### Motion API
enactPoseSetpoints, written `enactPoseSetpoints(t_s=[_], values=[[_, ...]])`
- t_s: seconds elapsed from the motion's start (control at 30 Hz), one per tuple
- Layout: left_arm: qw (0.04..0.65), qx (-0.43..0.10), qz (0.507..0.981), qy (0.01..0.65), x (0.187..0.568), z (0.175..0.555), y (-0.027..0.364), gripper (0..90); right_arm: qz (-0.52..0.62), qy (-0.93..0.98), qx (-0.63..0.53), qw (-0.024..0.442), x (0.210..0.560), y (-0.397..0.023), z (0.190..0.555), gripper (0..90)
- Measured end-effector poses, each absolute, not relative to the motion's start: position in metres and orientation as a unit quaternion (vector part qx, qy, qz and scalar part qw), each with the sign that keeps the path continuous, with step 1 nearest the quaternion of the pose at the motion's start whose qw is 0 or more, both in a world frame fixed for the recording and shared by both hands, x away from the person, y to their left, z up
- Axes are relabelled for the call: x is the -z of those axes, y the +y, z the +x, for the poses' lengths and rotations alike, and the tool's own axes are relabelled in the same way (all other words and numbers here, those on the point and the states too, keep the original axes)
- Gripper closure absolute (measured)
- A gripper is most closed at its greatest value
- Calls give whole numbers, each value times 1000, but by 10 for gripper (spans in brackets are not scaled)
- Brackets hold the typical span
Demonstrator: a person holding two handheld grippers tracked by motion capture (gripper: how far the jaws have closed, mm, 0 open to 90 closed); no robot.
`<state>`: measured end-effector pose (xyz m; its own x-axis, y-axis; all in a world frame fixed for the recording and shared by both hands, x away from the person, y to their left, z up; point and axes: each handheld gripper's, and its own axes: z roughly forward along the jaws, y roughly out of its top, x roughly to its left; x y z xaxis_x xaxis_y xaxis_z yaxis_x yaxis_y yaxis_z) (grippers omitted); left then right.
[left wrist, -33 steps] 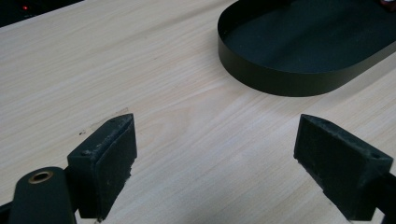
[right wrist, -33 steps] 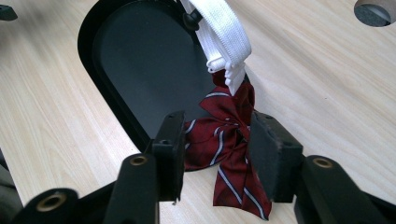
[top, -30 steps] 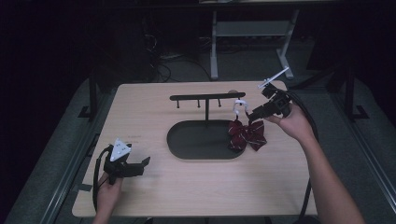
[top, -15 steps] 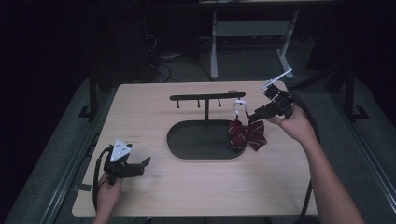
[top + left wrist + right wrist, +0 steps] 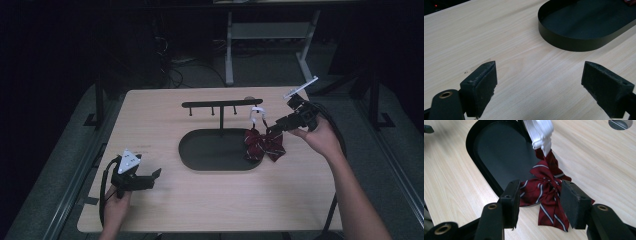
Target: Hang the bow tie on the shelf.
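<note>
Right gripper view: the right gripper, jaws just parted and clear of the striped bow tie draped over the tray rim, is best withdrawn straight back.

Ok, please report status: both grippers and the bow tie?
Left gripper open, idle. Right gripper opening, jaws apart around bow tie, no grip. Nothing blocking.

Left gripper: low near table's front-left corner, jaws wide apart.
Right gripper: near right edge, jaws just opening, parted.
</note>
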<state>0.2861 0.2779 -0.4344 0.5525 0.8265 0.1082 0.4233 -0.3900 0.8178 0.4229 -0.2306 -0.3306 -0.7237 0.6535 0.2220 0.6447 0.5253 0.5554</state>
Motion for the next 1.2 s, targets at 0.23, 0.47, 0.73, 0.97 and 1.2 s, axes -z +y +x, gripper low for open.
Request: enactPoseSetpoints(t_s=[0.23,0.47,0.73,0.97,1.2], values=[[383,-260,794,393,435,286,277,131,380,873,-306,4,339,-239,418,480],[386,-260,792,395,436,286,277,131,380,872,-309,5,346,-244,411,481],[386,-259,793,394,436,286,277,131,381,872,-306,-3,357,-249,403,483],[383,-259,794,395,435,286,277,131,382,871,-309,-6,366,-254,396,483],[386,-259,793,395,436,286,277,131,383,869,-313,-13,375,-259,389,479]])
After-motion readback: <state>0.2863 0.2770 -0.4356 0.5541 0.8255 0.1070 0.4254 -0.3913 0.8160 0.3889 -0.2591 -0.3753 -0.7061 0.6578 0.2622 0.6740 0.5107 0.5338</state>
